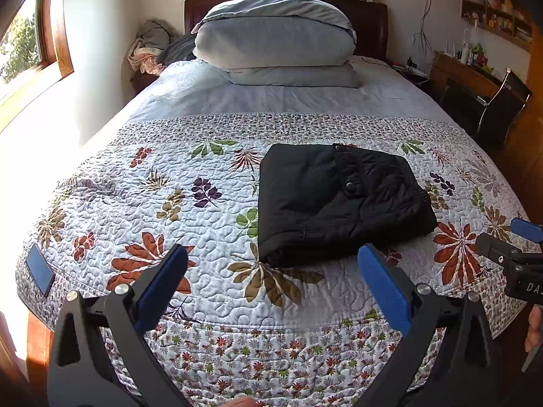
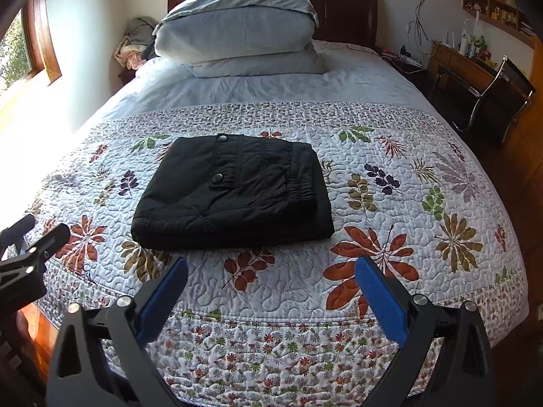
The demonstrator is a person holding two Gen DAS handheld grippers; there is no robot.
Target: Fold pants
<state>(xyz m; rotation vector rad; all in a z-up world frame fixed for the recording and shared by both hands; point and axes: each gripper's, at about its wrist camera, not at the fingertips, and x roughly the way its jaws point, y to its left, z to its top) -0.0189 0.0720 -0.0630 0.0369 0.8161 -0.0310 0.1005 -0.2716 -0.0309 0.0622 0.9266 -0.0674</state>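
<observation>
The left gripper (image 1: 273,256) hangs nearest the lens, its blue-padded fingers (image 1: 162,286) spread wide apart and holding nothing, above the foot edge of the quilt (image 1: 203,237). The right gripper (image 2: 271,269) is the same: released, pads splayed, empty, poised over the quilt's near edge.

Just beyond both sets of tips lie the black pants (image 2: 230,193), folded into a compact, squarish bundle flat on the quilt. A snap-buttoned flap (image 2: 222,166) sits on top of the bundle, and an elastic gathered band (image 2: 302,186) shows along its right side. Neither gripper touches the pants.

From the pants outward, the leaf-patterned quilt covers the near half of the bed. A dark phone (image 1: 40,273) lies well to the left of the pants, by the quilt's left corner. Far beyond the pants, stacked pale pillows (image 2: 237,34) rest against the dark headboard (image 2: 346,10). To the right of the pants, off the bed, stand a desk (image 2: 458,64) and chair (image 2: 495,98).
</observation>
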